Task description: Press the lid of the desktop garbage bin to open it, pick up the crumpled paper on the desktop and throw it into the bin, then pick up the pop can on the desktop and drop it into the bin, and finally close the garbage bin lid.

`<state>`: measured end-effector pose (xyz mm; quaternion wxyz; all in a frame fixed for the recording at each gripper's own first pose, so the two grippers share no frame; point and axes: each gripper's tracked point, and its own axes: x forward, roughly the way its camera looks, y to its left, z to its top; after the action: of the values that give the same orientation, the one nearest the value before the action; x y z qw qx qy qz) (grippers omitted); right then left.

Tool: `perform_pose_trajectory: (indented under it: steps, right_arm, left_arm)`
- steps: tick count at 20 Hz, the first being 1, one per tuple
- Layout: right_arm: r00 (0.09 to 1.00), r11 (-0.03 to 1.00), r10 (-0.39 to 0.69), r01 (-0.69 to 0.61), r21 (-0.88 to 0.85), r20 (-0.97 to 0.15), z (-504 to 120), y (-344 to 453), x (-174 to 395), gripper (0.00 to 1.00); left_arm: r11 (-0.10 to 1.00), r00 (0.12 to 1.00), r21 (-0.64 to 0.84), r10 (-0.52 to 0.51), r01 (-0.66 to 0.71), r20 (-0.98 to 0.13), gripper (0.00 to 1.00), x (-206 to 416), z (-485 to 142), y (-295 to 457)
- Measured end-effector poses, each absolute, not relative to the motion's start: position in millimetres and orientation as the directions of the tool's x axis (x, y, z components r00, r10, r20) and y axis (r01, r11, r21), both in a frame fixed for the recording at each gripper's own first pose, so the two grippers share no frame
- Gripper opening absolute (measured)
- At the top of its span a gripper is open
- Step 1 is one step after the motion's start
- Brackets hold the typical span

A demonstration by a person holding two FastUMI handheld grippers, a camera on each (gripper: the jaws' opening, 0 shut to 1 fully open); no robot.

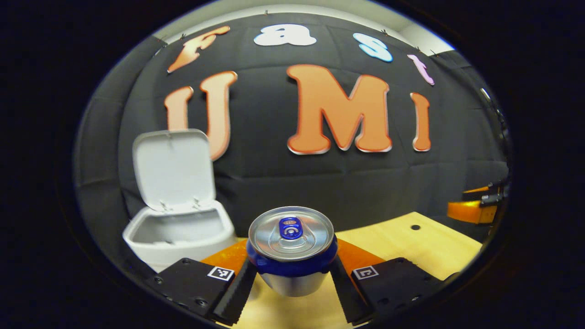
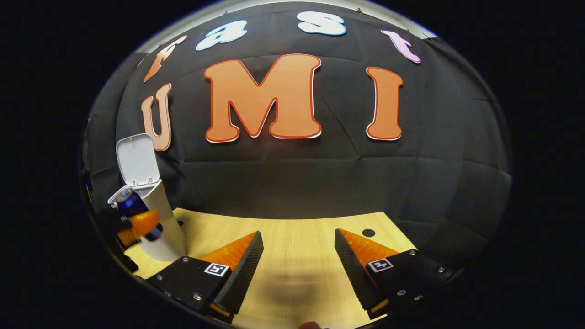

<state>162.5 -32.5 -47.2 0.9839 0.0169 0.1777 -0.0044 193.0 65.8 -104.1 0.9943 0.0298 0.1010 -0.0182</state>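
Observation:
A blue and silver pop can (image 1: pixel 291 250) stands upright between my left gripper's (image 1: pixel 290 278) fingers, which press on both its sides; it hangs above the wooden desktop (image 1: pixel 411 246). Ahead and to the left stands the white garbage bin (image 1: pixel 178 233) with its lid (image 1: pixel 173 169) tipped up. In the right gripper view my right gripper (image 2: pixel 298 256) is open over the desktop (image 2: pixel 297 237) with nothing between its fingers. Far left there, the bin (image 2: pixel 160 228), its raised lid (image 2: pixel 136 160) and the held can (image 2: pixel 135 210) appear. The crumpled paper is hidden from me.
A small dark hole (image 1: pixel 415 227) marks the desktop at the back right, also seen as a hole (image 2: pixel 368 232) in the right gripper view. The other gripper (image 1: pixel 477 205) shows at the far right of the left gripper view. The black cloth wall closes off the back.

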Motion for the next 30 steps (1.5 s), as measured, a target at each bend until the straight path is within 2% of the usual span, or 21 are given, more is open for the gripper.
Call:
perform_pose_trajectory:
  steps: [4, 7, 9, 14, 19, 25, 30]
  right_arm:
    - [0.94, 0.999, 0.032, -0.015, 0.051, -0.339, -46.6, -21.5, 164.8, 0.94]
    - [0.94, 0.998, 0.041, -0.021, 0.061, -0.339, -47.2, -16.7, 166.1, 0.94]
    - [0.94, 0.999, 0.037, -0.023, 0.045, -0.34, -47.5, -15.4, 165.6, 0.94]
    - [0.933, 1.0, 0.025, -0.023, 0.009, -0.358, -52.3, -14.3, 159.5, 0.94]
    - [0.93, 1.0, -0.003, 0.003, 0.0, -0.367, -53.0, -24.0, 156.8, 0.94]
    - [0.932, 1.0, -0.015, 0.015, -0.004, -0.362, -49.3, -28.4, 151.8, 0.94]
    - [0.938, 1.0, -0.027, 0.027, -0.004, -0.347, -43.5, -34.8, 147.5, 0.94]
  left_arm:
    - [0.979, 0.988, 0.173, 0.125, -0.108, -0.09, 0.78, 215.5, -50.8, 148.6]
    - [0.968, 0.973, 0.134, 0.223, -0.213, -0.064, 0.78, 233.8, -37.6, 213.2]
    - [0.965, 0.965, 0.091, 0.253, -0.247, -0.067, 0.79, 248.3, -39.0, 240.4]
    - [0.971, 0.955, 0.041, 0.238, -0.235, -0.178, 0.8, 273.7, -90.7, 243.2]
    - [0.973, 0.947, 0.019, 0.229, -0.231, -0.226, 0.79, 282.8, -116.2, 239.5]
    - [0.968, 0.935, 0.019, 0.246, -0.25, -0.255, 0.85, 282.9, -129.5, 243.2]
    - [0.963, 0.935, -0.053, 0.242, -0.264, -0.26, 0.93, 261.0, -116.3, 239.7]
